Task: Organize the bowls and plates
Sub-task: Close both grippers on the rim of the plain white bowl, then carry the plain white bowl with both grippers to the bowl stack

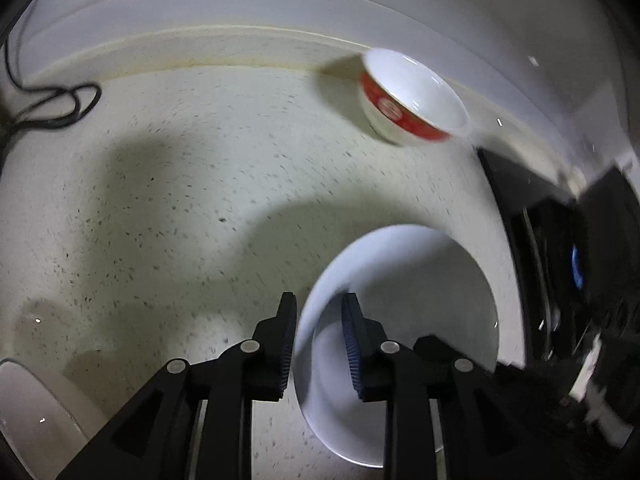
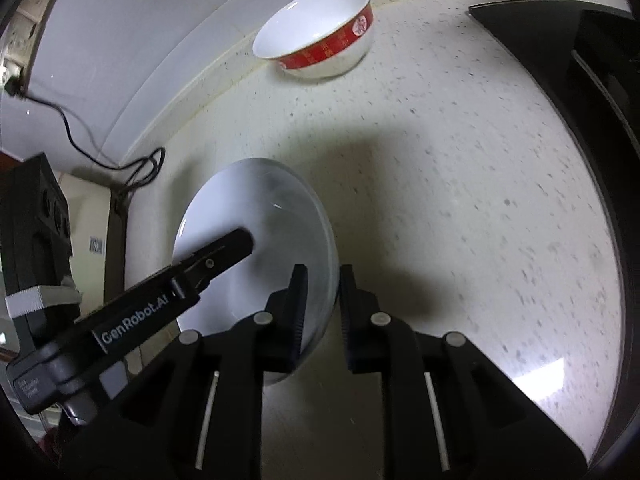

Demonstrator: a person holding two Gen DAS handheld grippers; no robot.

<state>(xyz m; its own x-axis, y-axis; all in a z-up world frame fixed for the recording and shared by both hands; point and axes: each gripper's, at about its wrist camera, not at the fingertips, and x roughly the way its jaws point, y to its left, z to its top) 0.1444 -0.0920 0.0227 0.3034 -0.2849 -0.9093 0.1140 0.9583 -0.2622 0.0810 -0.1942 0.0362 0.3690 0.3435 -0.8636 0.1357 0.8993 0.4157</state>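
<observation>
A plain white plate (image 1: 420, 280) hangs tilted over the speckled countertop (image 1: 180, 200), held from two sides. My left gripper (image 1: 320, 320) is shut on its left rim, one pad inside and one outside. In the right wrist view the same plate (image 2: 256, 200) is pinched at its right rim by my right gripper (image 2: 324, 292), and a finger (image 2: 236, 246) of the left gripper lies across its face. A white bowl with a red band (image 1: 412, 96) (image 2: 320, 28) stands upright on the counter against the back wall, apart from both grippers.
A black cable (image 1: 52, 108) (image 2: 80, 148) loops on the counter at the back left. A black stove top (image 1: 560, 240) (image 2: 580, 60) borders the counter on the right. A pale rounded object (image 1: 32, 408) sits at the lower left edge.
</observation>
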